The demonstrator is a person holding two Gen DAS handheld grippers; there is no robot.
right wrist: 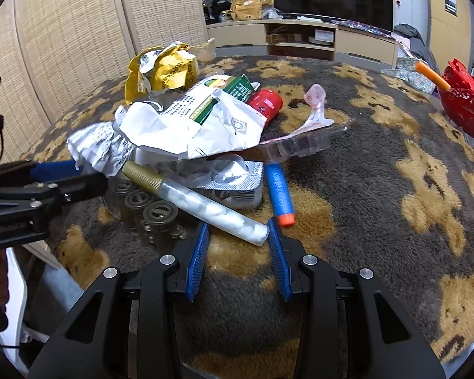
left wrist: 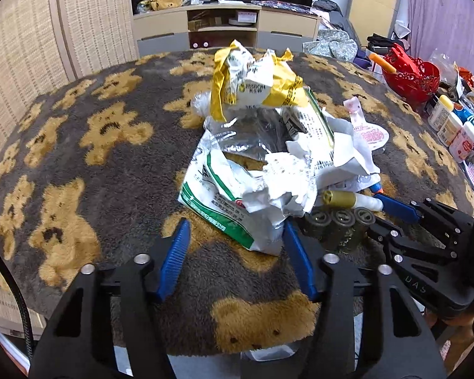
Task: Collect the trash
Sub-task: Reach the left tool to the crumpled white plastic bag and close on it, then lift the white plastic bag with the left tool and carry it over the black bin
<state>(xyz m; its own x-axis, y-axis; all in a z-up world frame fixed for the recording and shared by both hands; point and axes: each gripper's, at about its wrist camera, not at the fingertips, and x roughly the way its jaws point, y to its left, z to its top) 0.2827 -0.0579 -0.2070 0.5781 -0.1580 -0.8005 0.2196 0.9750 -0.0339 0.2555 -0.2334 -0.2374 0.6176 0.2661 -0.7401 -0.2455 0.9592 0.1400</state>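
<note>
The trash lay heaped at the middle of a table under a grey blanket (left wrist: 117, 170) with tan bear shapes. In the left wrist view the left gripper (left wrist: 235, 237) stood at 6 o'clock, its jaws about half open with the near corner of a white-and-green bag (left wrist: 224, 208) between the blue pads; the right pad touched the bag's crumpled edge, the left pad stood clear, so nothing was gripped. At 12 o'clock of the heap sat a yellow wrapper (left wrist: 252, 85), and foil (left wrist: 246, 139) lay between it and the bag. At 4 o'clock of the bag stood three vials (left wrist: 341, 221).

In the right wrist view the right gripper (right wrist: 238, 232) was at 6 o'clock, jaws partly open around the near end of a tube (right wrist: 211, 208) filled with white stuff and capped in gold. The right pad touched the tube's end; whether the left pressed on it could not be told. A blue dart (right wrist: 279, 192) lay just beside at 1 o'clock, a blister pack (right wrist: 233, 175) at 12, a red cap (right wrist: 267, 102) farther up. A red basket (right wrist: 467, 104) stood at 2 o'clock.
</note>
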